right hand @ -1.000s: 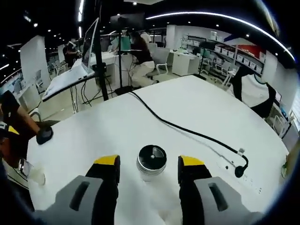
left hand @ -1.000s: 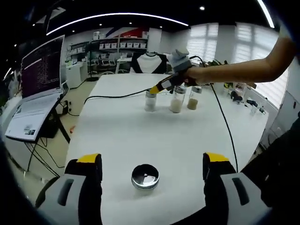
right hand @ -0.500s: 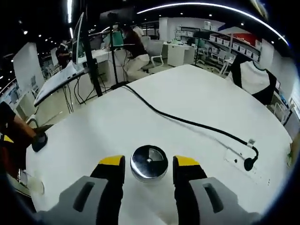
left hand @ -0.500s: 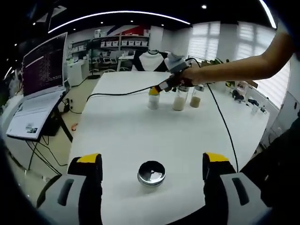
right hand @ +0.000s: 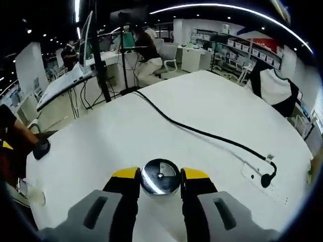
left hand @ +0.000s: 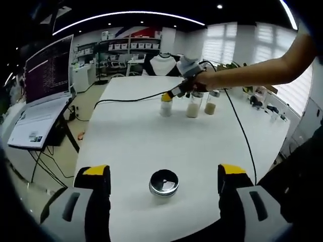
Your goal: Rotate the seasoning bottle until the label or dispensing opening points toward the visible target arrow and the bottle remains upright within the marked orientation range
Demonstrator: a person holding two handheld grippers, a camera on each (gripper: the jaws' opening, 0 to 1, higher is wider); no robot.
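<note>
Chrome-capped seasoning bottle (right hand: 160, 177), a small clear jar with a round metal shaker lid, sits between the yellow-tipped grey jaws of the right gripper (right hand: 159, 174); jaws are pulled in tight, both yellow tips flush against the lid's sides, so it reads as clamped on the bottle. Lid top faces the camera, one wedge-shaped dark opening visible on it; which way it points relative to any arrow I can't tell. In the left gripper view the same right gripper (left hand: 167, 97) shows far across the white round table (left hand: 131, 136), held by a person's bare arm (left hand: 257, 73), its yellow tip right at the cap of the leftmost of three small clear jars (left hand: 166, 106) standing upright in a row; the other two, holding beige and tan powder (left hand: 192, 107), stand just beside it. The left gripper (left hand: 160, 171) hangs with jaws spread wide, touching nothing; a second chrome-lidded short jar (left hand: 163, 182) stands upright on the table between the two tips, apart from both. A black cable (right hand: 202, 133) runs across the tabletop to a plug end near the far edge. An open laptop (left hand: 43, 98) sits on a stand just off the table's left side in the left gripper view.
</note>
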